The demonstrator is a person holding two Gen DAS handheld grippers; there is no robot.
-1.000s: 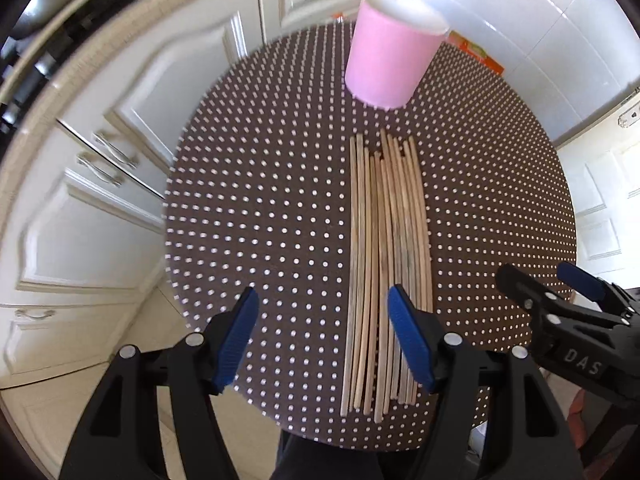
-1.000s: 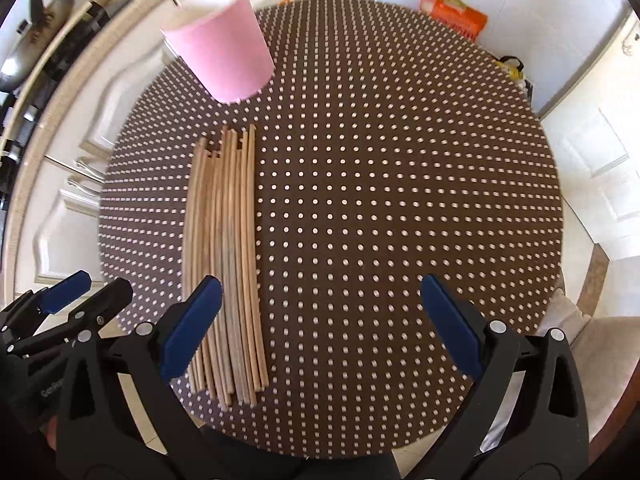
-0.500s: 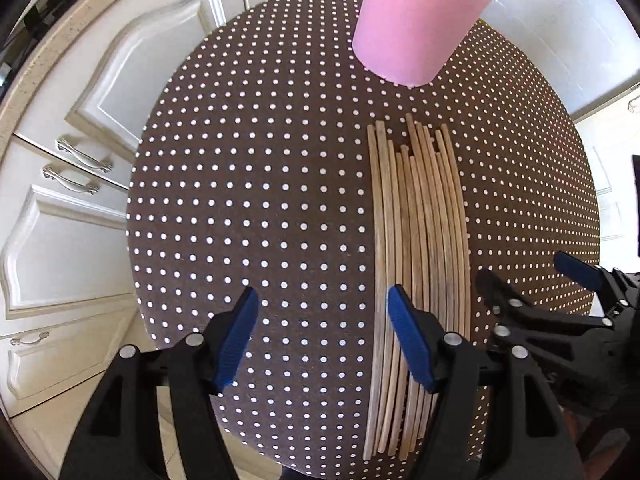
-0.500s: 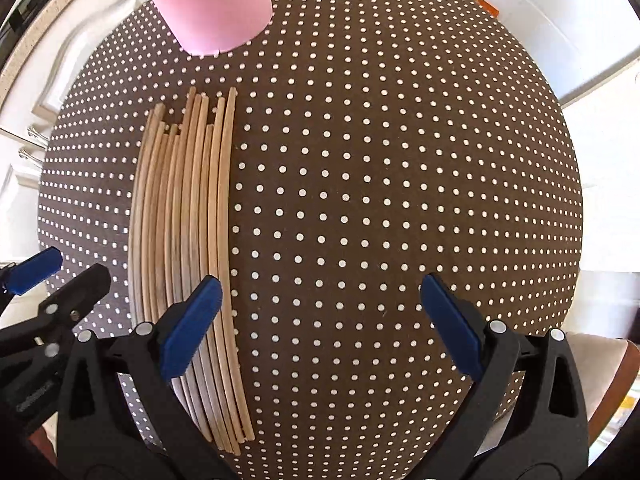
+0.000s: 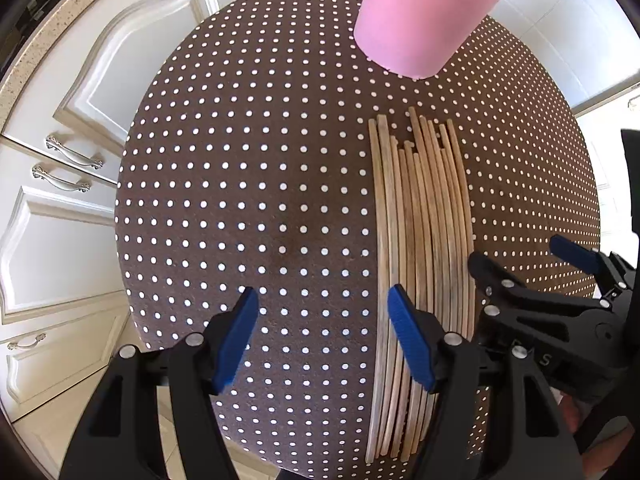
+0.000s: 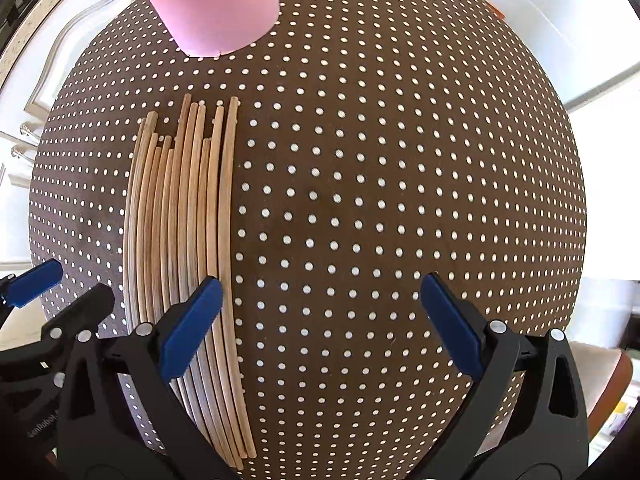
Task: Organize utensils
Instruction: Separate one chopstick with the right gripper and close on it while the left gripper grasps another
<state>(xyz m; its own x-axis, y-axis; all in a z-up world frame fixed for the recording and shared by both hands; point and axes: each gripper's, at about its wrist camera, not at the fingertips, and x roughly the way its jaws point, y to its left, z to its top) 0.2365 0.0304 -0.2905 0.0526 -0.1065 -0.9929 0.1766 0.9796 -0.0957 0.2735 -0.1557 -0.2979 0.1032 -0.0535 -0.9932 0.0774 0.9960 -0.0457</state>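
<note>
On a round polka-dot table (image 5: 240, 200), light, stiff, roll-prone wooden chopsticks (image 5: 420, 240) lie bundled at six o'clock from a pink cup (image 5: 420, 20), best pinched mid-length, while the left gripper (image 5: 320, 340) and right gripper (image 6: 320, 320) hover wide open, empty.

My left camera looked forward and down along my left gripper (image 5: 320, 340), close above the dotted table (image 5: 240, 200), with the sticks (image 5: 424, 240) under its right jaw. My right camera looked the same way past my right gripper (image 6: 320, 328), equally close, sticks under its left jaw. Both views shared the sticks, the pink cup (image 5: 424, 16) beyond the jaws, and the other gripper at the edge.
</note>
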